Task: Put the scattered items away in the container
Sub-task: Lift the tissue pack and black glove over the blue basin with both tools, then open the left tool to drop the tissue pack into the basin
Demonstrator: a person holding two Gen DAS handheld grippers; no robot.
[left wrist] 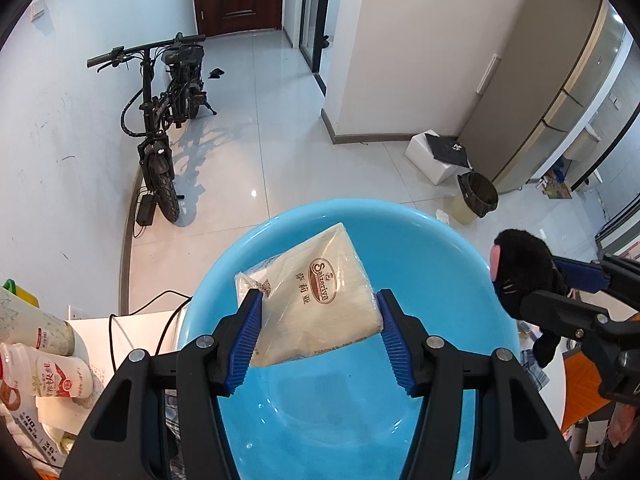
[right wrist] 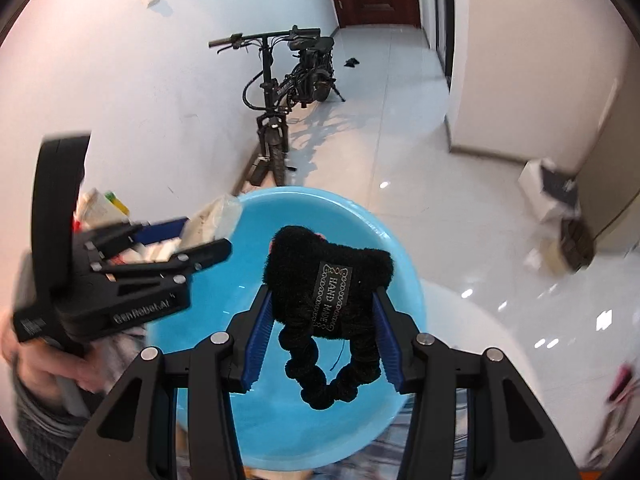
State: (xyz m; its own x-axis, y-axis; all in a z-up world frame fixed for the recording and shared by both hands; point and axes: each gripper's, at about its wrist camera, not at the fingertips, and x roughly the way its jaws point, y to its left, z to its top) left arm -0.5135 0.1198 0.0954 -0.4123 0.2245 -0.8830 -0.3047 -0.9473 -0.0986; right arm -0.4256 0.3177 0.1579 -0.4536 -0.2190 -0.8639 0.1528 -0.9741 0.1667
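Pale floor tiles and white walls frame the scene, with a blue basin standing in the middle of both views as the container.

Left claw is closed on a wrapped napkin pack, its blue pads pinching the pack's two sides so it hangs tilted over the basin's interior, clear of the bottom. That hold looks chosen for a plain drop: opening the jaws should let the pack fall inside.

Right claw grips a black plush hair tie by its fluffy body, the "HAND MADE" label facing the camera and the scrunched loop dangling below the pads. In the right wrist view it hangs over the basin; in the left wrist view the plush sits at the basin's right rim. Being soft and light, it should land without bouncing out.

Both things are carried above the basin, so the task seems well along, with release as the step in hand.

Toward the desk's left edge stand drink bottles and packets, beside a white slab with a black cable. Beyond, a black electric bike leans by the wall, and a bin and white box sit on the floor. Nothing blocks the drop; the two claws are near each other, so they might knock together.
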